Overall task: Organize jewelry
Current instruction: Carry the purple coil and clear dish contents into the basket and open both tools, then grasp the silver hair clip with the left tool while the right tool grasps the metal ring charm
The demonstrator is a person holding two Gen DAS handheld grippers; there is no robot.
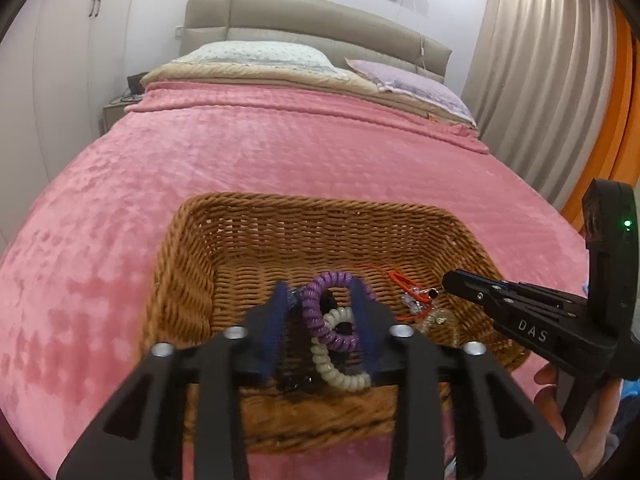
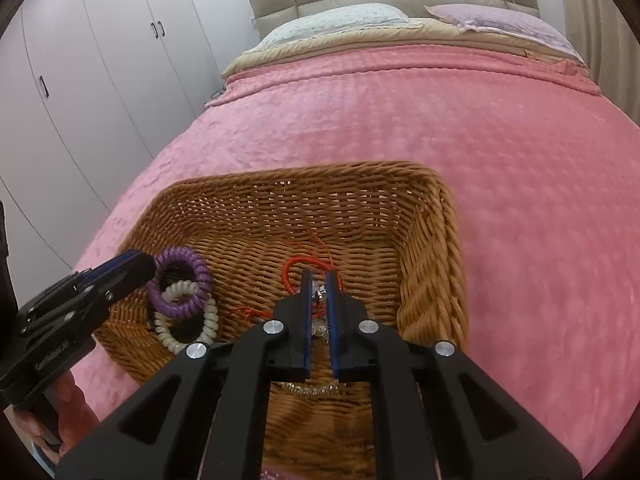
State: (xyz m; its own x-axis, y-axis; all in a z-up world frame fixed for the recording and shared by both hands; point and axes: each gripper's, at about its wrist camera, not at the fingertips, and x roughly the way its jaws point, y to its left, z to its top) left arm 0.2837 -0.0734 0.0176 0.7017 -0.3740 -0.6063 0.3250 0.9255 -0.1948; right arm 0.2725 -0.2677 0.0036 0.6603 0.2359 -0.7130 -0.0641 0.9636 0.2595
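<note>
Pink bed [image 2: 460, 128] under your wicker basket [image 2: 432, 280], your left gripper [image 1: 320, 292] part-open around the purple coil band [image 1: 320, 312] and cream coil band [image 1: 340, 368] lying inside, your right gripper [image 2: 319, 280] pinched narrow on the red cord bracelet [image 2: 290, 276].

Your two wrist views look steeply down, close over the same wicker basket [image 1: 304, 216], seemingly from adjacent sides.

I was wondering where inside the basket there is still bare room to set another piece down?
The far half of the basket floor, along the back wall, is bare. The near half is crowded: the purple coil and white coil by the left claw, the red cord and a clear bead piece at the right claw.
</note>
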